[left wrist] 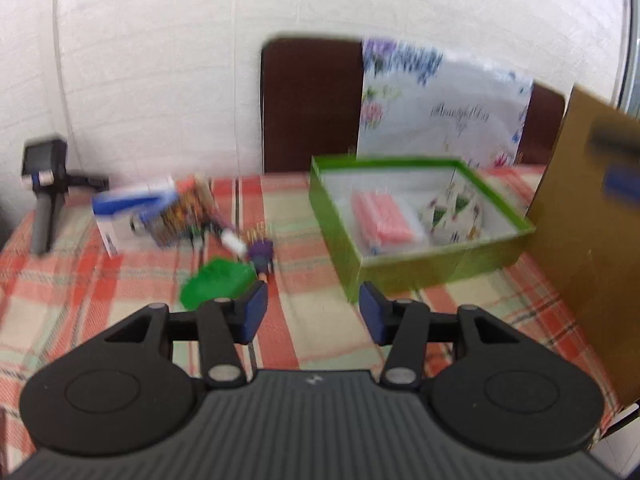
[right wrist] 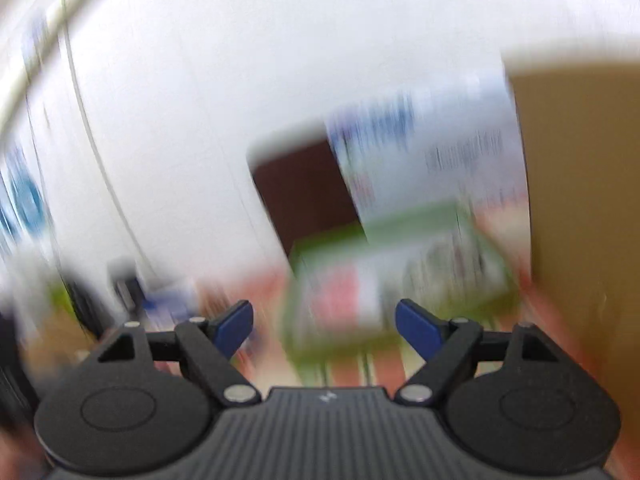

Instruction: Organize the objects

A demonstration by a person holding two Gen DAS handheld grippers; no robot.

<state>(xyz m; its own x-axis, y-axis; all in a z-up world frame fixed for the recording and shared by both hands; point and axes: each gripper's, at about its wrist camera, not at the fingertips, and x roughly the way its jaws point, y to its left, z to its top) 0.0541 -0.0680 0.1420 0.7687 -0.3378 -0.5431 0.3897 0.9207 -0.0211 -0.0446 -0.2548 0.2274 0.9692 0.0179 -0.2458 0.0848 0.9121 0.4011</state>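
Both grippers, left (left wrist: 313, 312) and right (right wrist: 324, 330), were noted with fingers spread and empty, loose items (left wrist: 224, 236) left on the bench (left wrist: 312, 340) beside the green box (left wrist: 420, 268); another pickup was judged next.

I count one green box (left wrist: 420, 268) at two o'clock, with two things inside: one pink pack (left wrist: 384, 220) and one flowered pouch (left wrist: 456, 216). At ten o'clock lie one blue-and-white carton (left wrist: 128, 208), one green toy (left wrist: 216, 280) and one purple figure (left wrist: 262, 254). One brown board (left wrist: 588, 240) stands at three o'clock.
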